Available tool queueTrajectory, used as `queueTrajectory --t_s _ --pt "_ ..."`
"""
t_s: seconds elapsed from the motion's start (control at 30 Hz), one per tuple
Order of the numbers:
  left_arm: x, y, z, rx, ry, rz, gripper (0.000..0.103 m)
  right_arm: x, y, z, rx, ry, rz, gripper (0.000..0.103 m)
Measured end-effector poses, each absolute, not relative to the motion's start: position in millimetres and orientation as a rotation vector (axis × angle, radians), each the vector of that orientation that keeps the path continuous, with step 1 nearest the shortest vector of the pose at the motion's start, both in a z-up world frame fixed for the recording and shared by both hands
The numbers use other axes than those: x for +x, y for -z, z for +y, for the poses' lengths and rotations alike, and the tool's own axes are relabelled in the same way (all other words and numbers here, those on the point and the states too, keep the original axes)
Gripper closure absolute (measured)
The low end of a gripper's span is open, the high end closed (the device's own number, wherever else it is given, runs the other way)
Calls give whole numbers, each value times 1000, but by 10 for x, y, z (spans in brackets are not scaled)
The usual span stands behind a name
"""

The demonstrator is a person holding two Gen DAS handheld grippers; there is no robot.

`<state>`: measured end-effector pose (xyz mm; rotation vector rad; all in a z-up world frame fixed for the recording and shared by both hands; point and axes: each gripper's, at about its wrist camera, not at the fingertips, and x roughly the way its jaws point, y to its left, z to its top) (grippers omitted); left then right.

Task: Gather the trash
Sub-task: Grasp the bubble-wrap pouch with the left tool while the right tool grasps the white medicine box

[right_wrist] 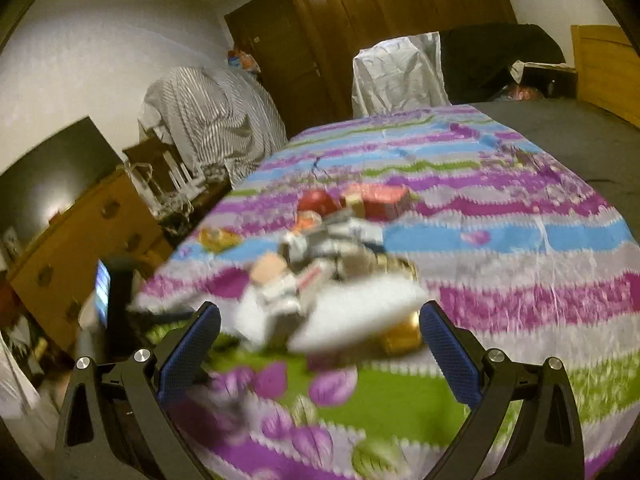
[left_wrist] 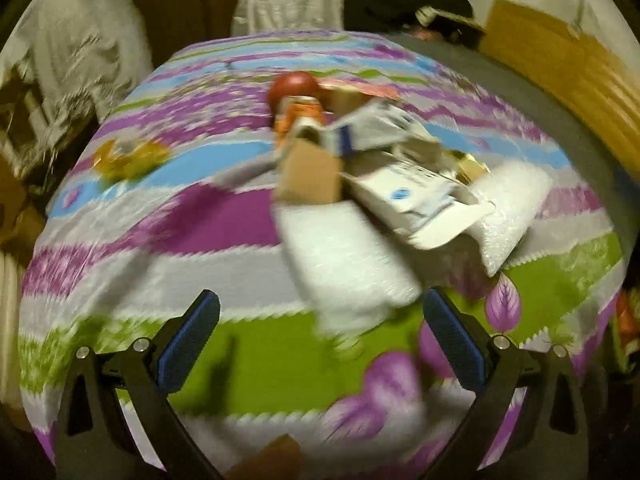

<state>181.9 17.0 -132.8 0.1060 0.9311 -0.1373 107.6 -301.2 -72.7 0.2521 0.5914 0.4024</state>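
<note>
A blurred heap of trash lies on the striped bedspread (left_wrist: 208,224): white foam sheets (left_wrist: 344,264), a brown cardboard piece (left_wrist: 310,174), white printed cartons (left_wrist: 404,188), an orange wrapper (left_wrist: 304,116) and a red round lid (left_wrist: 294,86). A gold wrapper (left_wrist: 128,156) lies apart at the left. My left gripper (left_wrist: 320,340) is open just short of the foam, with nothing between its fingers. In the right wrist view the same heap (right_wrist: 320,280) sits ahead of my right gripper (right_wrist: 320,348), which is open, its fingers spread on either side of a white foam sheet (right_wrist: 360,316) and a gold wrapper (right_wrist: 400,336).
The bedspread (right_wrist: 500,264) covers most of the bed, with grey mattress (right_wrist: 560,132) at the far right. A wooden headboard (right_wrist: 604,68), dark clothing (right_wrist: 492,60), a covered chair (right_wrist: 396,76), a striped cloth pile (right_wrist: 212,120) and a wooden dresser (right_wrist: 80,236) surround it.
</note>
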Motion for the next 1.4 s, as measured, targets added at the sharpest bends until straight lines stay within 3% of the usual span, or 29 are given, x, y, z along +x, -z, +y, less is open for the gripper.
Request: queueTrajectory --t_s 0.13,0.27,0.63,0.83,0.9,0.97,1.1,1.27,1.33,1.4 --pt "2040 1472 172 130 74 953 5 1221 591 -2944 226 -421 607 4" --pt "2042 1423 575 87 11 934 17 1350 687 -2800 186 -442 678 4" --pt "2144 1337 987 93 37 899 17 2378 1165 -1807 -5 -490 985 5" --pt "2151 1431 1118 106 74 926 17 2691 1400 -1504 -133 -474 1110 17" --pt "2145 1429 1127 104 75 923 17 2671 1435 -1456 -191 -459 1110 35" --pt "2109 1367 1122 108 87 893 17 2628 1427 -1491 -209 -445 1088 43" --pt "2104 1249 1036 167 136 838 16 2412 1388 -1655 -199 -476 1068 47" --pt "2435 1522 891 264 180 951 14 2126 1287 -1828 -179 -498 1013 50" --pt "2500 1590 889 256 173 973 23 2026 1272 -1878 -168 -497 989 50" --pt "2500 1556 902 216 165 962 46 1917 1273 -1919 -150 -506 967 51"
